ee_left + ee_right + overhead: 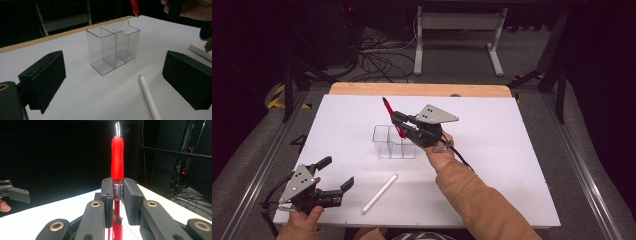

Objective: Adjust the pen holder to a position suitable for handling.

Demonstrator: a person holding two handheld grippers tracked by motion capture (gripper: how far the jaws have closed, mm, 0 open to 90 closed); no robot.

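Note:
A red pen (392, 116) is held tilted over a clear divided organizer (394, 142) in the middle of the white table. My right gripper (399, 124) is shut on the pen's barrel. In the right gripper view the red pen (117, 157) stands upright between the closed pads of that gripper (117, 192). A white pen (379, 193) lies on the table in front of the organizer. At the near left corner my left gripper (337, 172) is open and holds nothing. In its own view the left gripper (113, 75) faces the organizer (113, 47), the white pen (148, 97) and the red pen's tip (134, 6).
The white table top (512, 165) has a wooden strip (417, 89) along its far edge. Behind it on the floor are cables (377, 57) and a white stand (457, 30). A white flat object (200, 50) lies at the right edge of the left gripper view.

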